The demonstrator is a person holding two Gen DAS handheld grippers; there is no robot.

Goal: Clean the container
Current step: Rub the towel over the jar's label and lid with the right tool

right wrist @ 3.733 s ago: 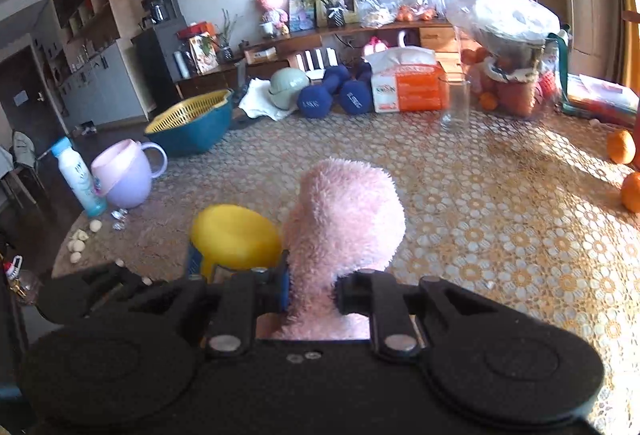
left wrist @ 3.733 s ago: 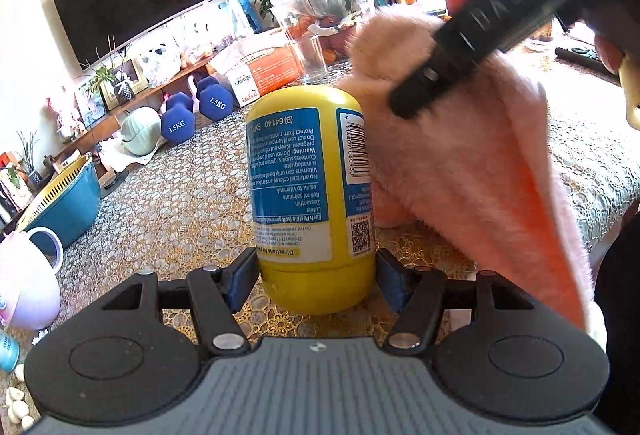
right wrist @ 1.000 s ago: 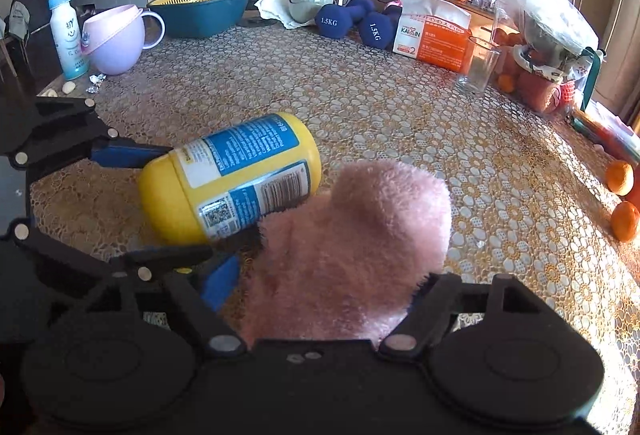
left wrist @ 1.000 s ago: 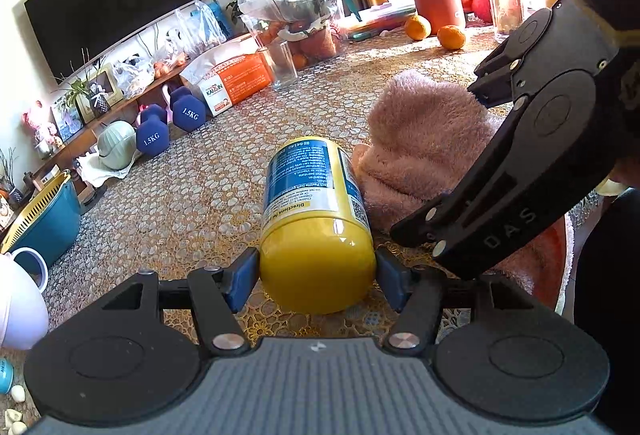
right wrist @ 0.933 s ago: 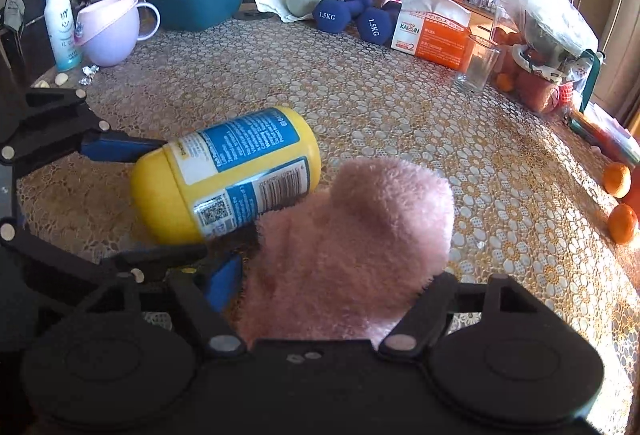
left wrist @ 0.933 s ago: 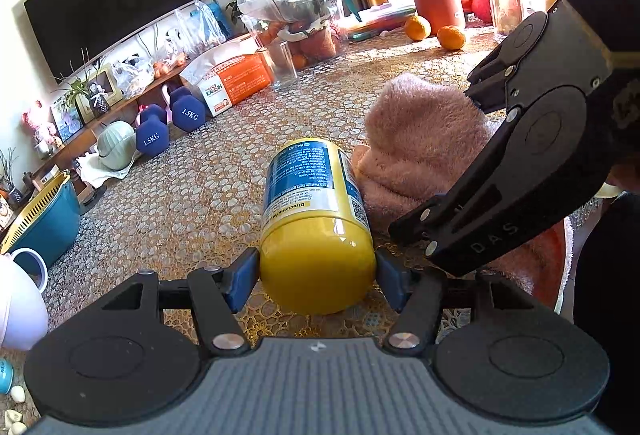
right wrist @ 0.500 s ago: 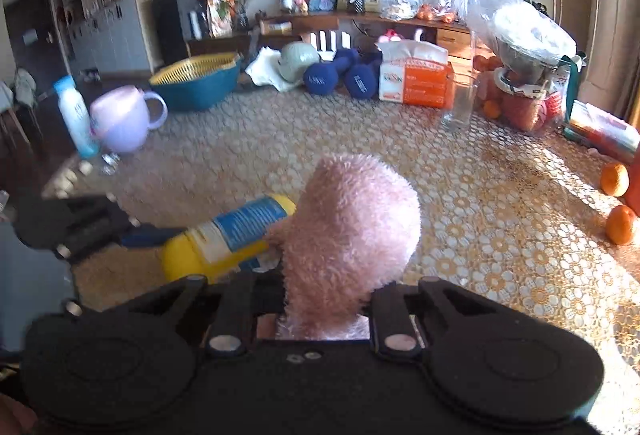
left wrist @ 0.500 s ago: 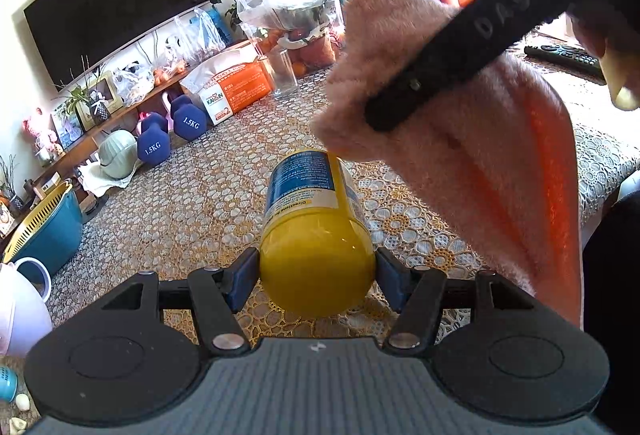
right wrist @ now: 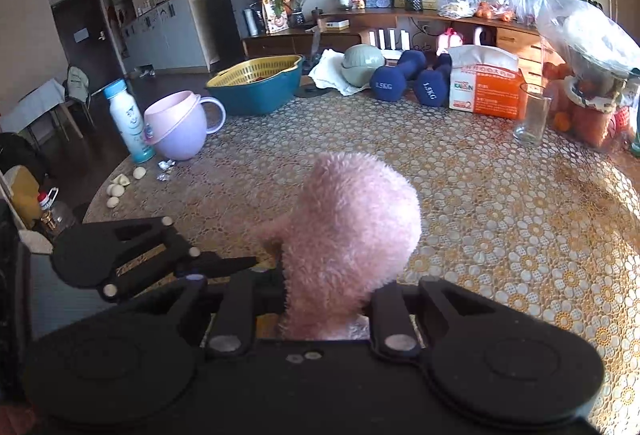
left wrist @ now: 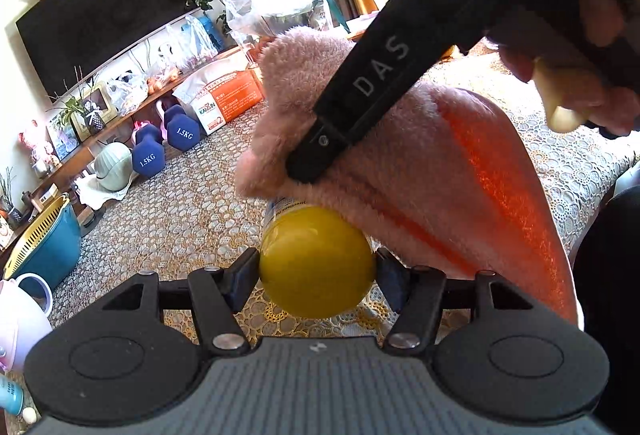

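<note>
A yellow container (left wrist: 316, 261) with a blue label lies tipped, its round base toward the left wrist camera. My left gripper (left wrist: 316, 271) is shut on its base. A fluffy pink cloth (left wrist: 420, 163) lies draped over the top of the container and hides most of the label. My right gripper (right wrist: 326, 299) is shut on the pink cloth (right wrist: 352, 231); in the left wrist view its black body comes in from the upper right, held by a hand (left wrist: 600, 47). In the right wrist view the cloth hides the container, and the left gripper's black fingers (right wrist: 224, 265) show at the lower left.
On the lace-covered table (right wrist: 500, 203) stand a lilac cup (right wrist: 178, 127), a white bottle (right wrist: 128, 119), a teal basket (right wrist: 260, 83), two blue dumbbells (right wrist: 412, 79), an orange tissue box (right wrist: 484, 83) and a glass (right wrist: 532, 113). Garlic cloves (right wrist: 120, 183) lie near the left edge.
The right gripper closed on the pink cloth, lifted it from beside the container and brought it down onto the container's top. The left gripper kept its hold, tipping the container flatter.
</note>
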